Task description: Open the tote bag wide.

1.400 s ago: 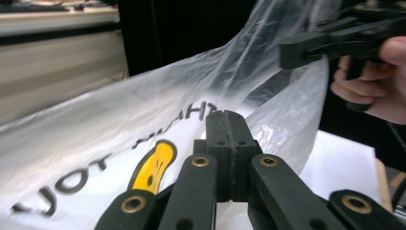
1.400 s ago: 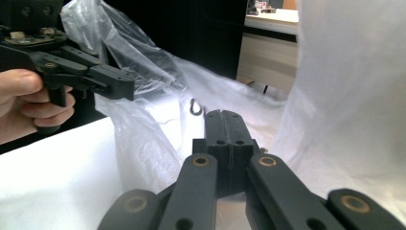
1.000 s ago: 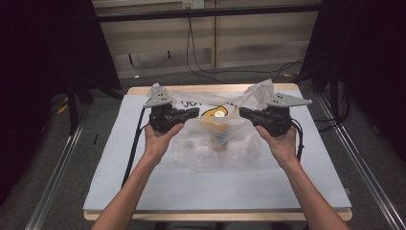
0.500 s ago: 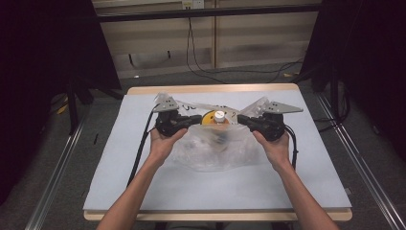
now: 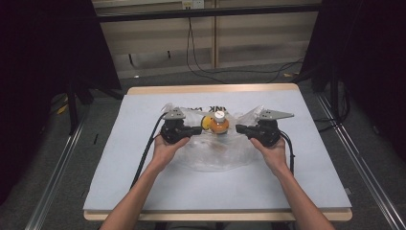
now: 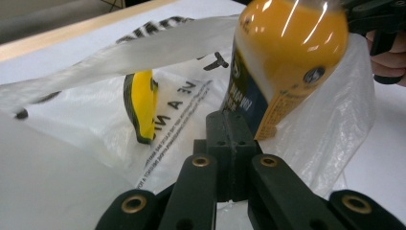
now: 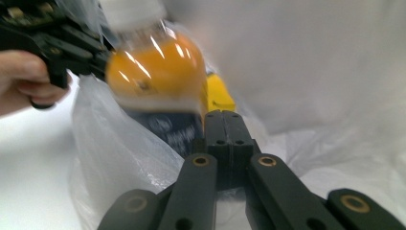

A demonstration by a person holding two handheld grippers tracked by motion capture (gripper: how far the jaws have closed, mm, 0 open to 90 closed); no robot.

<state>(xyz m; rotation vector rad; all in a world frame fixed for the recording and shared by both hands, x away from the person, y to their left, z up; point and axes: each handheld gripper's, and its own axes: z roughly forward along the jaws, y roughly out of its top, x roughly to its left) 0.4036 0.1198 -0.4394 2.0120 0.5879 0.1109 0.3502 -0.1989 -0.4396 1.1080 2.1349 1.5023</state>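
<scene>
White table [image 5: 143,191], both hand-held grippers level, facing inward, pinching plastic bag [image 5: 215,153]

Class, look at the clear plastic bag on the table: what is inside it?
Inside the plastic bag stands an orange drink bottle with a white cap and dark label, with a yellow object beside it. The bag's crumpled film covers the bottle's base and anything lower down.
</scene>
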